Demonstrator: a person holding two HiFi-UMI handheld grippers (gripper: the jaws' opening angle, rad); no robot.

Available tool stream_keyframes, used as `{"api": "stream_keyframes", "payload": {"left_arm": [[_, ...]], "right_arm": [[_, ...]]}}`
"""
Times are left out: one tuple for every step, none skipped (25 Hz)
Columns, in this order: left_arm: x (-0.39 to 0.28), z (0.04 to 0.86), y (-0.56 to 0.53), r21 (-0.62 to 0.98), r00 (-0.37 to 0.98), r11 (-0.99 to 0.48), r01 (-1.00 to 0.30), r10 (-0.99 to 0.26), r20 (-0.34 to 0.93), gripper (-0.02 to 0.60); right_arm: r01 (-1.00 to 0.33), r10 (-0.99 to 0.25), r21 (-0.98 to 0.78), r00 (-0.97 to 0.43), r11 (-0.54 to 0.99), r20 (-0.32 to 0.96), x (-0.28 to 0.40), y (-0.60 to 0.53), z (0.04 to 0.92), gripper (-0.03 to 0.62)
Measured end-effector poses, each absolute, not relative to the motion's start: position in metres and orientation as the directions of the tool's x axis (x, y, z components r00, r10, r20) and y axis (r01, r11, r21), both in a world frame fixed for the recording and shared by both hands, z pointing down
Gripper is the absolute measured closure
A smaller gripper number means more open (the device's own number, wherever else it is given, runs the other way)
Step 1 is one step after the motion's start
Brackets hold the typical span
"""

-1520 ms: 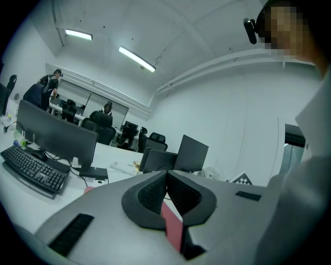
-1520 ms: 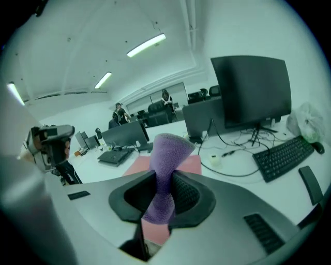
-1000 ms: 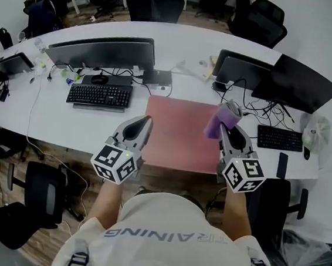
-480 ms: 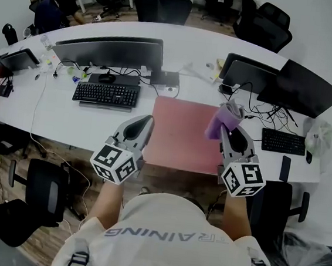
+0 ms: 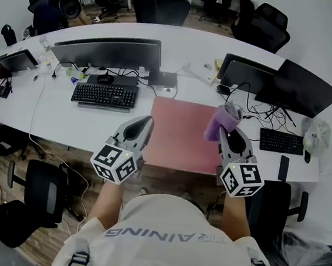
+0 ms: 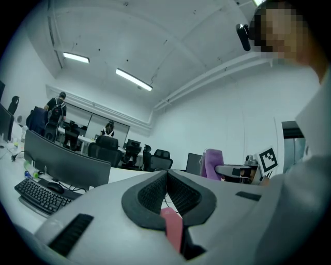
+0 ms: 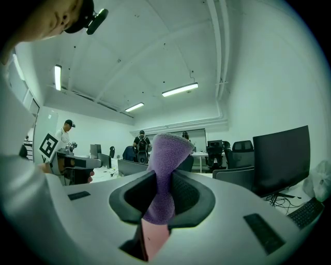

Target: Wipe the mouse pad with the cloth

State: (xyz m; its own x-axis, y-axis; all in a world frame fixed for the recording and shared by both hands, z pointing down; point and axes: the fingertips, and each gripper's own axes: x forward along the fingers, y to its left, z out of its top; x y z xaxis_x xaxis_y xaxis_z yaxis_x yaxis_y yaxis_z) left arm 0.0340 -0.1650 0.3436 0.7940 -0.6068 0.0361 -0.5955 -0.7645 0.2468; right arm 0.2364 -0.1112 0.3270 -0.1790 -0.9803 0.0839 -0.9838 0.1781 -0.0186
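A pink mouse pad (image 5: 181, 132) lies flat on the white desk (image 5: 49, 120), between the two sets of monitors. My right gripper (image 5: 228, 129) hangs over the pad's right edge, shut on a purple cloth (image 5: 222, 121) that sticks up out of its jaws. The same cloth (image 7: 163, 173) fills the right gripper view, with the pad's pink showing below it. My left gripper (image 5: 144, 123) is held above the pad's left edge, shut with nothing in it. From the left gripper view the purple cloth (image 6: 212, 164) shows off to the right.
A black keyboard (image 5: 104, 94) and a wide monitor (image 5: 107, 51) stand left of the pad. Two dark monitors (image 5: 280, 82), a tangle of cables (image 5: 261, 114) and a second keyboard (image 5: 281, 141) are on the right. Office chairs (image 5: 163, 6) ring the desk.
Both grippers hold the same places over the pad. Only the head view has shifted a little; the cloth stays in the right jaws.
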Motion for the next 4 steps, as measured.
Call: {"api": "stream_keyframes", "payload": {"left_arm": [[0.0351, 0.3438, -0.1644, 0.245, 0.795, -0.766, -0.595, -0.606, 0.036, 0.551], [0.0363, 0.3442, -0.1639, 0.244, 0.795, -0.766, -0.594, -0.605, 0.037, 0.551], [0.0374, 0.3448, -0.1635, 0.243, 0.795, -0.766, -0.595, -0.605, 0.038, 0.550], [0.0386, 0.3453, -0.1632, 0.243, 0.795, -0.766, -0.595, -0.605, 0.038, 0.550]], "right_arm": [[-0.984, -0.980, -0.020, -0.180, 0.179, 0.083, 0.2370, -0.1106, 0.3274, 0.499], [-0.983, -0.980, -0.022, -0.181, 0.180, 0.083, 0.2376, -0.1101, 0.3277, 0.499], [-0.983, -0.980, -0.022, -0.182, 0.181, 0.082, 0.2383, -0.1095, 0.3281, 0.499], [-0.983, -0.980, -0.023, -0.184, 0.182, 0.082, 0.2389, -0.1091, 0.3285, 0.499]]}}
